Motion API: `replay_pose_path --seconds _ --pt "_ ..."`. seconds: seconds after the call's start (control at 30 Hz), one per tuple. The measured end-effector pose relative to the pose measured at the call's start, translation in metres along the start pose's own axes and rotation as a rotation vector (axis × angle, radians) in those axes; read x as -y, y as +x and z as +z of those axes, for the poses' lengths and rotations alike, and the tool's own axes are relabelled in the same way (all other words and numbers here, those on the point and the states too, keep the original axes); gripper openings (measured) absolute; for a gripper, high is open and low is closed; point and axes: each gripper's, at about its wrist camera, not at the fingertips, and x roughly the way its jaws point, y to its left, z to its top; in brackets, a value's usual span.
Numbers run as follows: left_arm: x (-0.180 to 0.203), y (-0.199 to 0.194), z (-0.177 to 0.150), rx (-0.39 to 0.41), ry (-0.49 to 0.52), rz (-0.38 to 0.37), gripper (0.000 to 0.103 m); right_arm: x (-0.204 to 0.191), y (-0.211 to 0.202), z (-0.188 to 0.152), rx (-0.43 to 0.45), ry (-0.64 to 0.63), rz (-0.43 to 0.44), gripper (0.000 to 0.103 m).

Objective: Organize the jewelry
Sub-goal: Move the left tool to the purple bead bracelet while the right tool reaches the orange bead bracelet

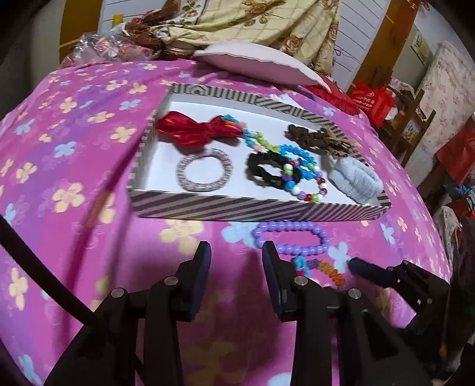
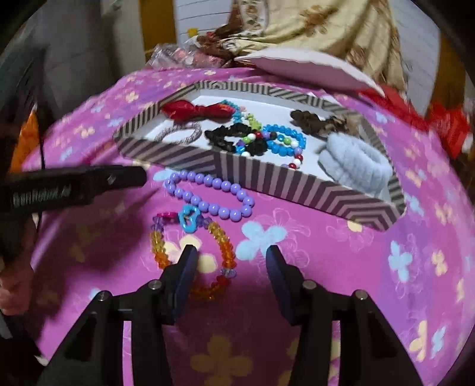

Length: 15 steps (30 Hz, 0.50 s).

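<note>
A striped box (image 1: 255,207) (image 2: 297,181) on the pink bed holds a red bow (image 1: 196,127), a grey hair tie (image 1: 204,169), a black scrunchie (image 1: 267,170), beaded bracelets (image 1: 299,166), a brown scrunchie (image 1: 317,136) and a pale blue scrunchie (image 1: 354,181) (image 2: 353,169). A purple bead bracelet (image 1: 292,237) (image 2: 207,193) and an orange crystal bracelet (image 2: 219,255) (image 1: 329,270) lie on the cover in front of it. My left gripper (image 1: 236,252) is open and empty, left of the purple bracelet. My right gripper (image 2: 231,258) is open, its jaws either side of the orange bracelet's right half.
The pink flowered bedcover (image 1: 74,178) slopes away on all sides. A pale pillow (image 1: 252,59) and a beige quilt (image 1: 237,20) lie behind the box. Red bags (image 1: 374,101) and a wooden chair (image 1: 412,124) stand at the right.
</note>
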Motion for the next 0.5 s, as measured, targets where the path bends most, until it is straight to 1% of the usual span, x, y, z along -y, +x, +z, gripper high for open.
replay_pose_path --seconds 0.07,0.13,0.2,0.3,0.4,0.5 --pt "0.008 0.005 0.001 -0.006 0.009 -0.011 0.019 0.003 -0.001 0.001 -0.015 0.001 0.006 0.041" --pt "0.016 0.009 0.002 -0.008 0.02 -0.018 0.019 0.008 -0.005 -0.001 -0.026 0.001 -0.007 0.024" --pt "0.023 0.014 0.003 -0.013 0.035 -0.015 0.019 0.014 -0.008 -0.003 -0.039 0.0 -0.025 0.013" --pt "0.029 0.025 0.003 -0.019 0.042 0.007 0.019 0.029 -0.016 -0.012 -0.063 0.032 -0.065 0.012" --pt "0.034 0.027 0.003 -0.004 0.072 0.042 0.02 0.039 -0.022 -0.019 -0.074 0.058 -0.068 0.012" --pt "0.044 0.028 -0.001 0.002 0.145 0.087 0.021 0.038 -0.023 -0.022 -0.069 0.041 -0.079 0.012"
